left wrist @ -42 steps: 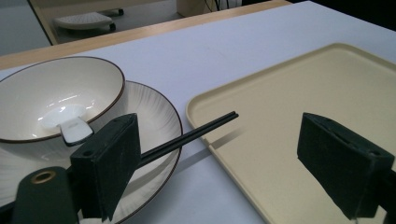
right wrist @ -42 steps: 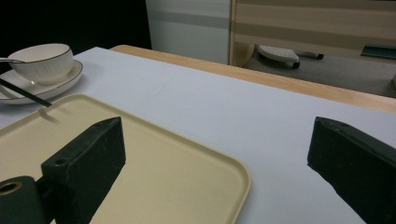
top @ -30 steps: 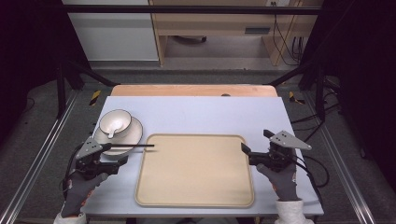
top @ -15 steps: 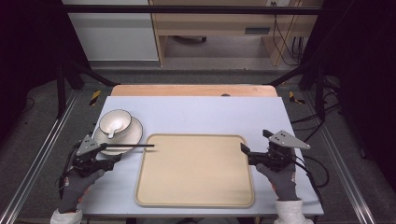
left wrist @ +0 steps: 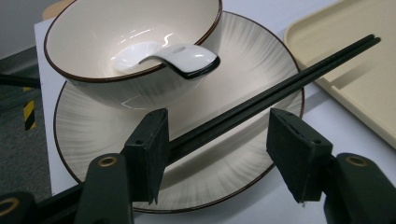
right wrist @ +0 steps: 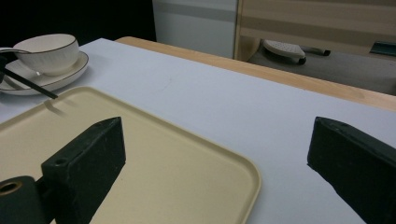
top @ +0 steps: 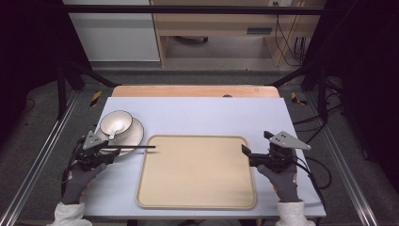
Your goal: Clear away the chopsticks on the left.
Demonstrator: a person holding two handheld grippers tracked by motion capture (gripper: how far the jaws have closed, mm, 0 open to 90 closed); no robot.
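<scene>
**Chopsticks against one jaw, both claws parted at the tray's edges**

Over on the left, the left claw [left wrist: 219,158] sits low above the plate [left wrist: 93,135] with its jaws spread wide; the black chopsticks [left wrist: 280,88] run up between them, pressed against the jaw on the left of the left gripper view and clear of the other, so this claw is released, not clamped; whether that one jaw bears any of their weight I cannot tell. The chopsticks lie slantwise across the plate's rim and their tips reach out over the near edge of the beige tray [left wrist: 355,70]; from the high view they [top: 134,148] point toward the tray [top: 197,188] from the left claw [top: 96,149].

Behind them, the bowl [left wrist: 93,37] stands on the plate, and a white spoon [left wrist: 182,55] rests in it with its handle hooked over the rim.

Now the right side; the right claw [right wrist: 217,163] hovers at the tray's [right wrist: 154,168] right edge, jaws wide apart, released and grasping nothing; one jaw is over the tray, the other over the bare lilac bench [right wrist: 233,102]. From above, the right claw [top: 256,157] is held level by a gloved hand [top: 282,181], just beside the tray's right rim; bowl and plate [top: 131,136] are well apart from it, at the bench's left.
</scene>
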